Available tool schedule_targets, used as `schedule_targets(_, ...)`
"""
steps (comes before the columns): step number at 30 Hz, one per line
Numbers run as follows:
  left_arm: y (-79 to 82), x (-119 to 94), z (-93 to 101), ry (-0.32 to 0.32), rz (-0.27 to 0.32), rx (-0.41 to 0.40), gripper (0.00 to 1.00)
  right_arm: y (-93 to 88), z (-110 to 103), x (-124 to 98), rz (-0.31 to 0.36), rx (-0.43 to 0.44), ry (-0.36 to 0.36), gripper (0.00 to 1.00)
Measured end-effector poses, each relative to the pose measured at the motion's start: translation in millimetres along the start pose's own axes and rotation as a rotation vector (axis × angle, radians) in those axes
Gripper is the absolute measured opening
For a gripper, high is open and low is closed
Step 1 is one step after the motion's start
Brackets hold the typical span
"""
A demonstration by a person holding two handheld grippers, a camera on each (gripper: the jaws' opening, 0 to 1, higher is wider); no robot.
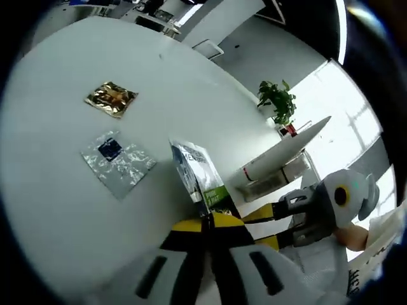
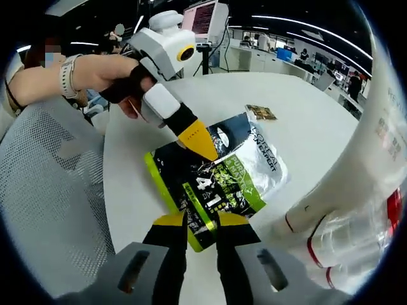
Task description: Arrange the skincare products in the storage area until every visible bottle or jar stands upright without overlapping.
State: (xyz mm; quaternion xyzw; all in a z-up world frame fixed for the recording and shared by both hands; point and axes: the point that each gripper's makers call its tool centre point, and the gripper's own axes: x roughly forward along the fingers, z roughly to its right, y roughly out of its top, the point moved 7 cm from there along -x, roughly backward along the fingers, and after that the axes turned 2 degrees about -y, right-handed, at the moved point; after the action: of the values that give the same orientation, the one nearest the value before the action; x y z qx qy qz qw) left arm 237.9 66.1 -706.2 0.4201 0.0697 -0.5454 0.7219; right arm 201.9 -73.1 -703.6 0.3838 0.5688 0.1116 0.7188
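Note:
A dark sachet pouch with a green band hangs over the white table, held by both grippers. My right gripper is shut on its near lower edge. My left gripper, in a person's hand, pinches its upper edge with a yellow tip. Seen edge-on in the left gripper view, the pouch rises from my left gripper, with the right gripper beside it. A white tube with red bands lies close on the right, also seen as the tube. A gold sachet and a silver sachet lie flat.
A grey mesh chair stands at the table's left edge. A potted plant stands beyond the far edge by a bright window. A monitor is behind the table. The gold sachet lies mid-table.

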Motion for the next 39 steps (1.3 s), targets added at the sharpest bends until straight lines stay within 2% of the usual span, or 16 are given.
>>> schedule_targets(14, -10.0, 10, 6.0, 0.094, -0.083, 0.232, 0.01, -6.6, -1, 2, -0.041, -0.03, -0.001, 0.17)
schedule_targets(25, -4.1, 5, 1.3, 0.118, -0.075, 0.329, 0.05, -8.1, -1, 2, -0.048, -0.018, -0.01, 0.17)
schedule_targets(32, 6.2, -8, -6.4, 0.191, -0.041, 0.384, 0.04, -9.3, 0, 2, -0.05, 0.0, -0.008, 0.17)
schedule_targets(34, 8.7, -11, -6.5, 0.198, -0.032, 0.39, 0.08, -9.5, -1, 2, -0.051, -0.001, -0.008, 0.17)
schedule_targets(39, 11.2, -12, -0.4, 0.197, -0.004, 0.409, 0.08, -9.6, -1, 2, -0.05, 0.002, -0.008, 0.17)
